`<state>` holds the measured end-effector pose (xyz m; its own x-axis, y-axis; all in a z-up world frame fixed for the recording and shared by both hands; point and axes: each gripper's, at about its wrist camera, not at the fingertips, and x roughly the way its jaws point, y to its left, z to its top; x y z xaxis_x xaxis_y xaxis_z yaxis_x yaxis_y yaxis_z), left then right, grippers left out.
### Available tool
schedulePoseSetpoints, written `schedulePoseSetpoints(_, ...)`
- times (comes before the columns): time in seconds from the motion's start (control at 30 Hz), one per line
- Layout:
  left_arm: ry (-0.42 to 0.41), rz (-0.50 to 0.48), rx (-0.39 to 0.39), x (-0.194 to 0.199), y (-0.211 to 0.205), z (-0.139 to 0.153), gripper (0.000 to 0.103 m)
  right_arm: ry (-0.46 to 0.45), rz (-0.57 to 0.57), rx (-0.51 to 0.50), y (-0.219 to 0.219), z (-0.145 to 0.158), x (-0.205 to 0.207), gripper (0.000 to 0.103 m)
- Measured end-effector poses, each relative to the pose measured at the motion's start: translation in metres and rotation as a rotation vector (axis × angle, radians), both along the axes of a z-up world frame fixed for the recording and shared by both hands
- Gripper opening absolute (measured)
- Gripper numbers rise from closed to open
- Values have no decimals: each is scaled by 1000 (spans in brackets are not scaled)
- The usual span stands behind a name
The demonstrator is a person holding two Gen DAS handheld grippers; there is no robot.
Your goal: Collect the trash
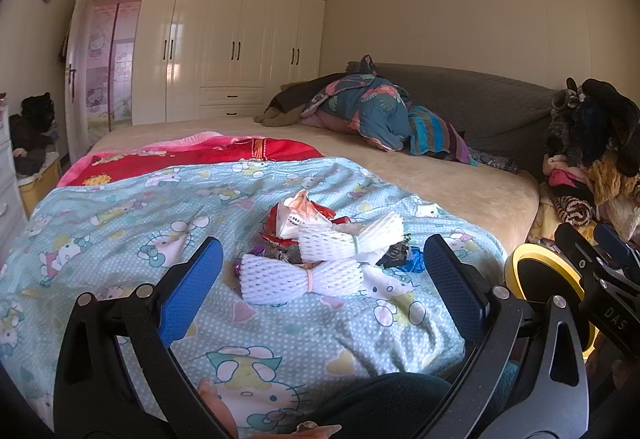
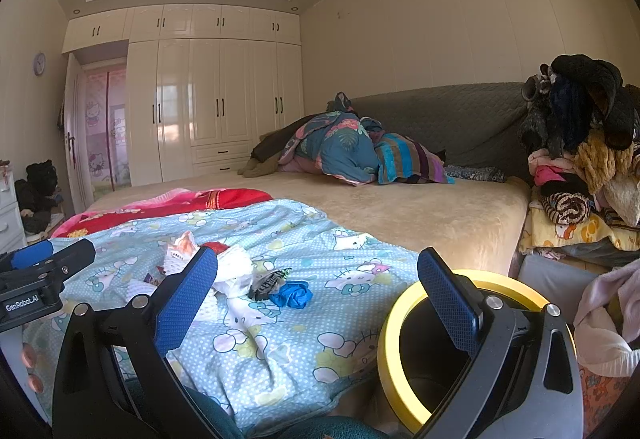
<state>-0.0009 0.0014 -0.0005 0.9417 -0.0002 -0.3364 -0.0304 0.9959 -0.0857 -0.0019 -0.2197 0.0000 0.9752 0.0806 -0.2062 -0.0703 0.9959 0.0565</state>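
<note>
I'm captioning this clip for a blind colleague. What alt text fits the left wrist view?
The open left gripper hovers over a trash pile of white foam nets and crumpled wrappers on a blue cartoon-cat quilt spread across a bed. A yellow-rimmed bin sits at the right beside the other gripper, with white wardrobes behind.

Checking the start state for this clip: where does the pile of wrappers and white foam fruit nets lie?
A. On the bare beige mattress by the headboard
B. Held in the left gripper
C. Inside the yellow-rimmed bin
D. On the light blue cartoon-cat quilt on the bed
D: the wrappers and white foam fruit nets lie on the light blue cartoon-cat quilt, ahead of the open left gripper; the yellow-rimmed bin stands beside the bed.
</note>
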Motion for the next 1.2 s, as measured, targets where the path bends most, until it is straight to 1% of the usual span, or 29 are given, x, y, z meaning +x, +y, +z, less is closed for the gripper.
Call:
schedulePoseSetpoints(0.6,-4,-1,2,-1,-1,0,92,5,0,4,-1,-1,1,97)
schedulePoseSetpoints(0.7,-4,0,2,-1,0,0,92,8,-2,5,2,-10,1,97)
schedulePoseSetpoints(0.9,1,-2,-3,-2,-2,2,92,17,-1,10,5,-14,0,97)
schedulePoseSetpoints(1.03,4,-13,-15,-2,-3,4,93,30,10,17,5,-17,2,97)
schedulePoseSetpoints(1.2,23,-34,-55,7,2,2,92,60,52,21,7,-14,9,97)
